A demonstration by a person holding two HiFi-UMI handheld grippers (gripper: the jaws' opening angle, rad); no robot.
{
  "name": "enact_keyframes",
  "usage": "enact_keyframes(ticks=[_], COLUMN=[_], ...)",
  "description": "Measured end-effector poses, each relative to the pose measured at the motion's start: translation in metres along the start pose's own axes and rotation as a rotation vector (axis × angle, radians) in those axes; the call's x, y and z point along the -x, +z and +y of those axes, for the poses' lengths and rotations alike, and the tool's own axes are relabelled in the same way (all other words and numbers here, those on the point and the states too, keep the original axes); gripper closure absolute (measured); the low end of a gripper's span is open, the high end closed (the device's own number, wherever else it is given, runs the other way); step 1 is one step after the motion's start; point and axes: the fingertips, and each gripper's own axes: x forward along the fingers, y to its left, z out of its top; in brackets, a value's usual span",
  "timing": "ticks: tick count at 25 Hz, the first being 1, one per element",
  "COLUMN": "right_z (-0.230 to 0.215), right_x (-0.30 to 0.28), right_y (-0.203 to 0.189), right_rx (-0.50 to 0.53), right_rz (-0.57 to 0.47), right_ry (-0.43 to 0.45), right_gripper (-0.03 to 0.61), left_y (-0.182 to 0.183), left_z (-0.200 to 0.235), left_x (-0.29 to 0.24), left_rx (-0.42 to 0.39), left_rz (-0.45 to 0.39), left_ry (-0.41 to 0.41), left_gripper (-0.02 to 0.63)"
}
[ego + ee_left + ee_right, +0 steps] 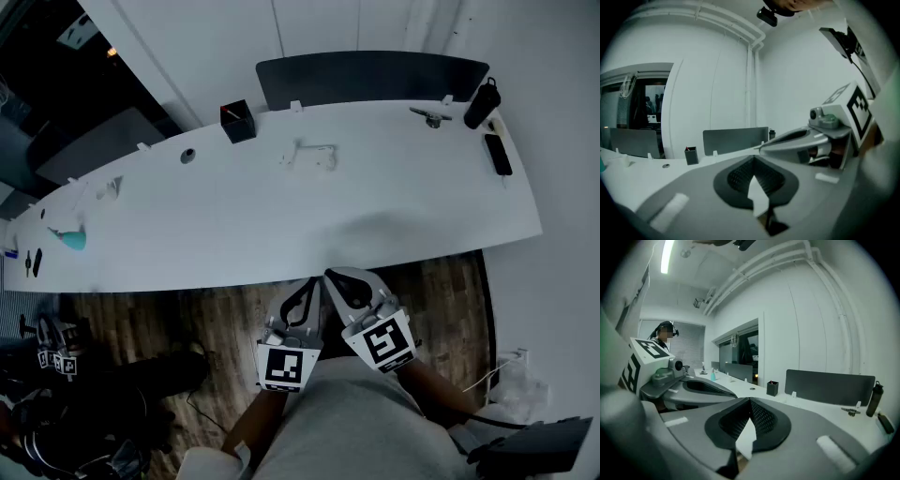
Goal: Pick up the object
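Left tool [310,285] and right tool [330,276]: jaws pressed together, nothing between them, side by side over the wooden floor [187,314] just off the near edge of the white worktop [281,225]. Small white object [314,156]: mid-worktop toward the far edge, well apart from both. Black pen cup [237,121]: to its left. Black bottle [482,103]: far right.

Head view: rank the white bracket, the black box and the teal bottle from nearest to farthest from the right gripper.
From the right gripper, which is shut and empty:
1. White bracket, straight ahead, in the middle.
2. Black box, farther back and to the left.
3. Teal bottle, far off to the left.
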Motion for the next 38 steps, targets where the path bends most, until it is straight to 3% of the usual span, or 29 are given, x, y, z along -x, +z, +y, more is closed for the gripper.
enact_keyframes(ticks=[8, 13, 22, 38], right_z=[-0.075, -0.088, -0.11, -0.14], right_x=[-0.023, -0.031, -0.056, -0.169], right_y=[-0.015, -0.018, -0.024, -0.006], right_rx=[0.036, 0.018, 0.024, 0.088], right_rz=[0.09, 0.12, 0.148, 0.265], right_ry=[0.047, 0.08, 0.072, -0.01], right_gripper=[0.577, 0.577, 0.577, 0.577], left_y=[0.004, -0.002, -0.002, -0.016], left_z=[-0.009, -0.01, 0.013, 0.124], left_x=[-0.075, -0.095, -0.129, -0.195], left_rx=[0.002, -0.006, 0.016, 0.017], left_rz=[0.053, 0.106, 0.097, 0.138], left_ry=[0.033, 0.035, 0.016, -0.103], left_gripper=[0.614, 0.614, 0.614, 0.614])
